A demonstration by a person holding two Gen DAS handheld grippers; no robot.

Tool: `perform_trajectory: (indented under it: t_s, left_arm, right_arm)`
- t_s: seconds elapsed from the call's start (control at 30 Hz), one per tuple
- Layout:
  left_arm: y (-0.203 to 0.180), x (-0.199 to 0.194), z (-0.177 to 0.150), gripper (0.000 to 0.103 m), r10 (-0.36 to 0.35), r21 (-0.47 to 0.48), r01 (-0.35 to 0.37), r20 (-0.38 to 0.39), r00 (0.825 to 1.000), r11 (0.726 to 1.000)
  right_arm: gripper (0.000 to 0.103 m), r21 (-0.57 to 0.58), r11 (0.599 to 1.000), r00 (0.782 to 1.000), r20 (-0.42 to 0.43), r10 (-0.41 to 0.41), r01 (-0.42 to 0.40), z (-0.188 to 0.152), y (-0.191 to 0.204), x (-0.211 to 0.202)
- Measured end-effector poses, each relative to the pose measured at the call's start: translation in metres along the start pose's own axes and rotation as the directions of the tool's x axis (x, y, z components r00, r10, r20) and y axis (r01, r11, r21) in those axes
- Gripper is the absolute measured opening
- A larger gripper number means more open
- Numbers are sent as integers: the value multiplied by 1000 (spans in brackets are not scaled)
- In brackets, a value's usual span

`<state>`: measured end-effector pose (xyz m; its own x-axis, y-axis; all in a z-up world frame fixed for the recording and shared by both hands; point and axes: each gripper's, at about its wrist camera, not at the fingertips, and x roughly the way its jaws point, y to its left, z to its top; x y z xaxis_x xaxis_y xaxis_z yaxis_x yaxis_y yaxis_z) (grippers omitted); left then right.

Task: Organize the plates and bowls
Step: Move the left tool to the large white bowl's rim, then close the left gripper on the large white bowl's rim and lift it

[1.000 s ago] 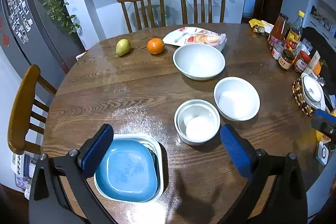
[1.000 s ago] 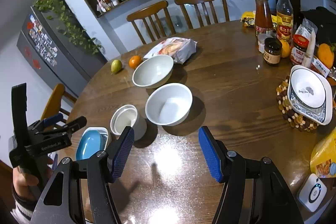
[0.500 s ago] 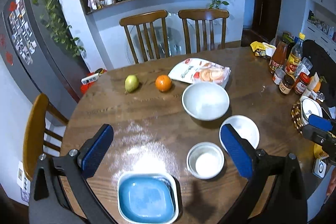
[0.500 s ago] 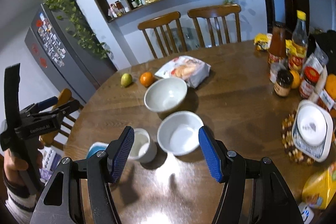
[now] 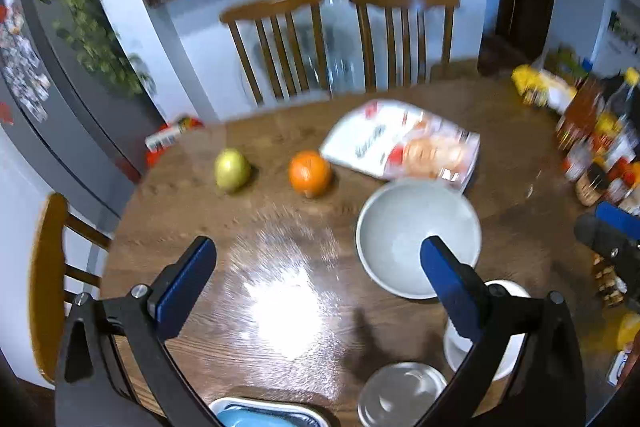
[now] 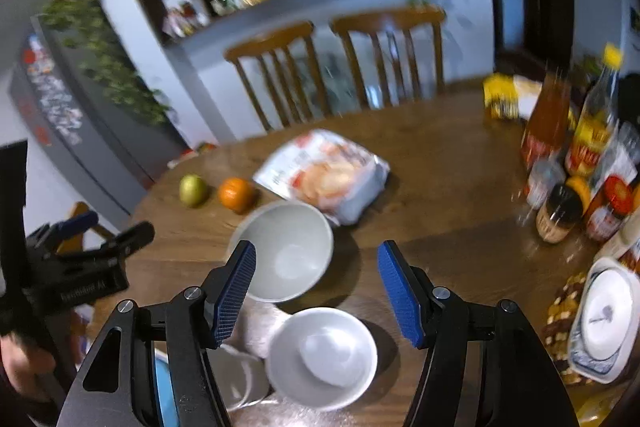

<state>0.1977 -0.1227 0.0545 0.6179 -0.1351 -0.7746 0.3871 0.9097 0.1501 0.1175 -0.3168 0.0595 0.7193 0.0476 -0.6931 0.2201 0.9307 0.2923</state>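
A large white bowl point(image 5: 416, 239) point(image 6: 286, 251) sits mid-table. A medium white bowl point(image 6: 324, 357) point(image 5: 506, 343) is nearer, partly hidden by my finger in the left wrist view. A small white bowl point(image 5: 400, 393) point(image 6: 244, 371) stands beside it. A blue square plate in a white dish point(image 5: 264, 415) lies at the near edge. My left gripper point(image 5: 316, 279) is open and empty above the table. My right gripper point(image 6: 318, 287) is open and empty above the bowls.
A pear point(image 5: 232, 171), an orange point(image 5: 310, 173) and a snack bag point(image 5: 404, 147) lie at the back. Bottles and jars point(image 6: 572, 163) crowd the right. A white dish on a beaded mat point(image 6: 604, 311) sits at the right edge. Wooden chairs point(image 5: 340, 39) ring the table.
Both grippers have lifted and tilted up and back, so the bowls and blue plate slid toward the bottom of both views. Both stay open. The frames are motion-blurred.
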Motion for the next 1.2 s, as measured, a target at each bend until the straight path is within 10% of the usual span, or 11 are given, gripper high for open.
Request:
perform_trajectory:
  t_s: [0.43, 0.93, 1.2]
  left_arm:
    - [-3, 104, -9, 100, -92, -66, 82, -164, 982, 994]
    - [-23, 136, -16, 18, -247, -78, 235, -253, 935, 969]
    - [-27, 110, -17, 17, -221, -39, 217, -194, 956, 975]
  right_arm:
    - [64, 54, 998, 975, -220, -17, 29, -15, -19, 111]
    - [13, 21, 999, 952, -305, 32, -27, -22, -6, 146]
    - [13, 33, 999, 963, -267, 28, -20, -24, -2, 130]
